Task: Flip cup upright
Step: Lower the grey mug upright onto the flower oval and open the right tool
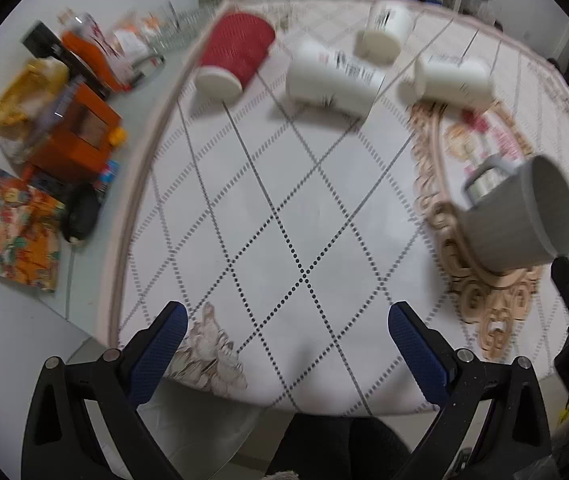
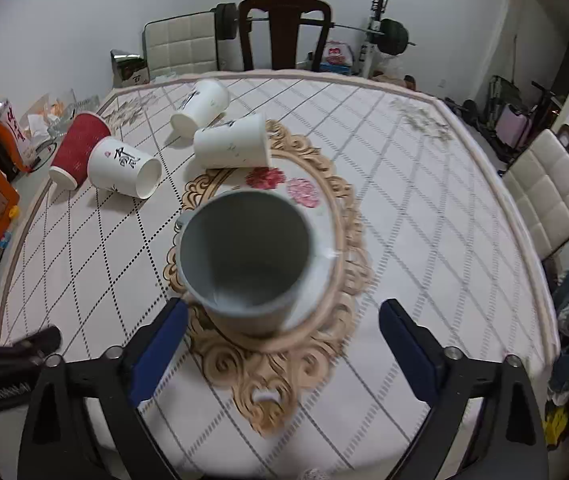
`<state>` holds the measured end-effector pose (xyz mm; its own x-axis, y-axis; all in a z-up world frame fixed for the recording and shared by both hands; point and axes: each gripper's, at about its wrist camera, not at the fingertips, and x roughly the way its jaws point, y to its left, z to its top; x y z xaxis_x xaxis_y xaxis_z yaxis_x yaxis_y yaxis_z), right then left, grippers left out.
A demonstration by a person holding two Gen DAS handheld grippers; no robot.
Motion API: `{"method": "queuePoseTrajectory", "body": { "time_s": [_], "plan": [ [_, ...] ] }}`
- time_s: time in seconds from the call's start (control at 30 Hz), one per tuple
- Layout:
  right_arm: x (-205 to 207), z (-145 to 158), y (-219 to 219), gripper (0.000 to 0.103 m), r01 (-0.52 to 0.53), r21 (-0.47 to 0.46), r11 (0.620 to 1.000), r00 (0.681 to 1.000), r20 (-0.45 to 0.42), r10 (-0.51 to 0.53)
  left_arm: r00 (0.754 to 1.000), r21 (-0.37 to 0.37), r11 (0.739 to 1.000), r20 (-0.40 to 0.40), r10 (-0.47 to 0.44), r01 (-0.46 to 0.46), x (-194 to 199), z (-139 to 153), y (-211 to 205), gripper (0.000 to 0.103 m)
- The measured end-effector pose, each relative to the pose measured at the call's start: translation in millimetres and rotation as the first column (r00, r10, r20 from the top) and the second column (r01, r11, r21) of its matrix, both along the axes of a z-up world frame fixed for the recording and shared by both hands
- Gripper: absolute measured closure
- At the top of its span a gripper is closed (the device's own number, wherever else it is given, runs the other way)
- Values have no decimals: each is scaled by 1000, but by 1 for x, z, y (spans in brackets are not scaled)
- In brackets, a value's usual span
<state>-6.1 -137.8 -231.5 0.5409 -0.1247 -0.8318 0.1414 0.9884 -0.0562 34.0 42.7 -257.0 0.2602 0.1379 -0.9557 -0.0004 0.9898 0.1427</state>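
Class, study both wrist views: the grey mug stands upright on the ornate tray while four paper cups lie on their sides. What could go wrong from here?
1. The grey mug stands just ahead of the open right gripper; a forward push could knock it over on the ornate tray.
2. The red paper cup lies near the table edge; a nudge from the left gripper might roll it off.
3. The white paper cups lie close together, so grasping one may disturb another.

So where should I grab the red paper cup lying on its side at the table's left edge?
Grip the red paper cup across its ribbed mid-wall, coming from above with the left gripper. It lies on its side, so the wall is exposed, and its rim would crush.
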Motion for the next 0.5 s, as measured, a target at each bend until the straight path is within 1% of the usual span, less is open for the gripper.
{"method": "queuePoseTrajectory", "body": {
  "time_s": [0.03, 0.07, 0.1, 0.17, 0.2, 0.27, 0.3, 0.37, 0.5],
  "plan": [
    [-10, 10, -3, 1, 9, -6, 1000, 1000, 3, -9, 1000, 1, 1000, 22, 1, -1, -5, 13, -2, 0],
    [-17, 19, -6, 1, 18, -20, 1000, 1000, 3, -18, 999, 1, 1000, 37, 2, -2, -8, 20, -2, 0],
    [-25, 28, -9, 1, 27, -34, 999, 1000, 4, -27, 998, -2, 1000, 64, 3, -3, -19, 35, -4, 0],
    [-42, 51, -14, 0, 42, -60, 997, 999, 21, -41, 995, -14, 1000, 100, 5, -3, -28, 53, 0, 0],
    [-47, 60, -16, 0, 46, -66, 997, 999, 28, -44, 993, -20, 1000, 122, 3, 0, -40, 68, -2, 0],
    [-67, 87, -21, 0, 56, -74, 996, 997, 57, -52, 988, -29, 1000, 152, -3, 8, -53, 87, -4, 0],
    [-77, 100, -24, 0, 60, -81, 995, 996, 69, -55, 985, -36, 999, 175, -4, 10, -65, 102, -5, 0],
    [-100, 129, -28, 0, 62, -82, 995, 994, 97, -54, 979, -50, 999, 203, -3, 13, -79, 119, -6, 0],
    [-132, 170, -31, 0, 55, -76, 996, 992, 117, -45, 963, -75, 997, 271, 0, 21, -116, 164, -11, 0]
  ]
}}
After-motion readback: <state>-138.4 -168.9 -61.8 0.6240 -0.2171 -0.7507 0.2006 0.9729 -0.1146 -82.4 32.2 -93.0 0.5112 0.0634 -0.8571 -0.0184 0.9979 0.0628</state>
